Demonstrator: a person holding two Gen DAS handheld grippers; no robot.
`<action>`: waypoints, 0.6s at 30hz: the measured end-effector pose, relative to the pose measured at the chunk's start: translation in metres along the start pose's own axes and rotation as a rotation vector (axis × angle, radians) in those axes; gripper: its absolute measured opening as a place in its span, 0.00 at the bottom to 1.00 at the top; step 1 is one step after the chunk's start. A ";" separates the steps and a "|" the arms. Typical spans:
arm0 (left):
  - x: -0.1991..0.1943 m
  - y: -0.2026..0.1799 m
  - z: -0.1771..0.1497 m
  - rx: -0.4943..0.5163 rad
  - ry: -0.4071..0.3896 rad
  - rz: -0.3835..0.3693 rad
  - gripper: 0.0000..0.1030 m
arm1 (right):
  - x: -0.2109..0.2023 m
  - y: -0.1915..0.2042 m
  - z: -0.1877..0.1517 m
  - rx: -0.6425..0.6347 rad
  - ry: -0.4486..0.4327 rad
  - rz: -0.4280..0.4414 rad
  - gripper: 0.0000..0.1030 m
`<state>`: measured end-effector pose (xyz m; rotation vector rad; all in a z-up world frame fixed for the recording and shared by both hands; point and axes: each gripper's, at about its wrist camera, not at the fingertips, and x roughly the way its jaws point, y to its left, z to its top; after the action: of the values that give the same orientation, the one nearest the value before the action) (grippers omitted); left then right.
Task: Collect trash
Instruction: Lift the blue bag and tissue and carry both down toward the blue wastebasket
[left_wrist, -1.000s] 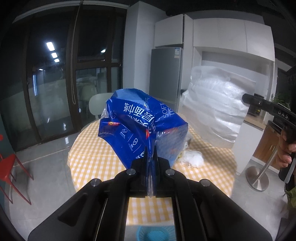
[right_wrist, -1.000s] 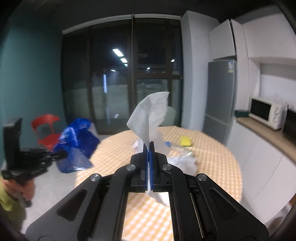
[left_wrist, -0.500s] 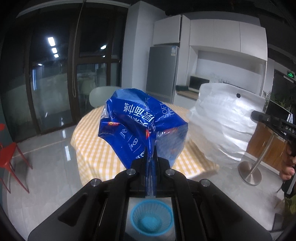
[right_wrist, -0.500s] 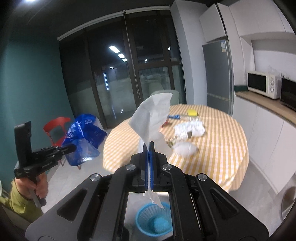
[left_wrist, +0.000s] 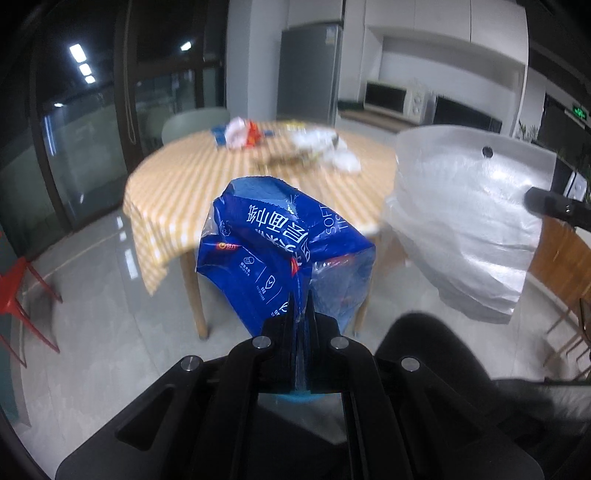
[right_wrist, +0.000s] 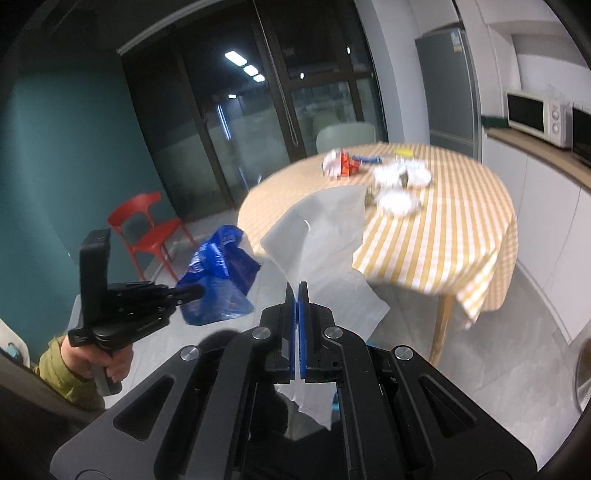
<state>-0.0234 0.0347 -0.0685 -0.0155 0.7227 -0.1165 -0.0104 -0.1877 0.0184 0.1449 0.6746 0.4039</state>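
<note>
My left gripper (left_wrist: 301, 299) is shut on a crumpled blue tissue wrapper (left_wrist: 280, 254) with white lettering, held in the air away from the round table (left_wrist: 177, 184). The wrapper also shows in the right wrist view (right_wrist: 221, 273). My right gripper (right_wrist: 297, 291) is shut on a translucent white plastic bag (right_wrist: 321, 236), also seen in the left wrist view (left_wrist: 469, 221). More trash lies on the table: a red and white wrapper (right_wrist: 340, 164), white crumpled tissues (right_wrist: 399, 201) and a yellow item (right_wrist: 404, 150).
A red chair (right_wrist: 147, 225) stands by the teal wall. A pale green chair (right_wrist: 345, 134) is behind the table. A fridge (right_wrist: 448, 88), counter and microwave (right_wrist: 535, 112) line the right wall. A sliver of blue bin (left_wrist: 301, 397) shows below my left gripper.
Both grippers have pulled back and down from the table with their trash. The table now looks farther away. The blue bin is mostly hidden under the grippers.
</note>
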 end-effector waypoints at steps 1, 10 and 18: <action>0.005 0.000 -0.004 0.000 0.015 -0.004 0.02 | 0.002 0.001 -0.007 0.002 0.017 0.001 0.01; 0.066 -0.002 -0.040 -0.012 0.166 -0.032 0.02 | 0.043 -0.002 -0.054 0.044 0.159 0.007 0.01; 0.121 0.001 -0.063 -0.033 0.259 -0.037 0.02 | 0.109 -0.025 -0.082 0.101 0.290 -0.015 0.01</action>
<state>0.0254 0.0237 -0.1952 -0.0465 0.9833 -0.1439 0.0228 -0.1663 -0.1146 0.1786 0.9825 0.3795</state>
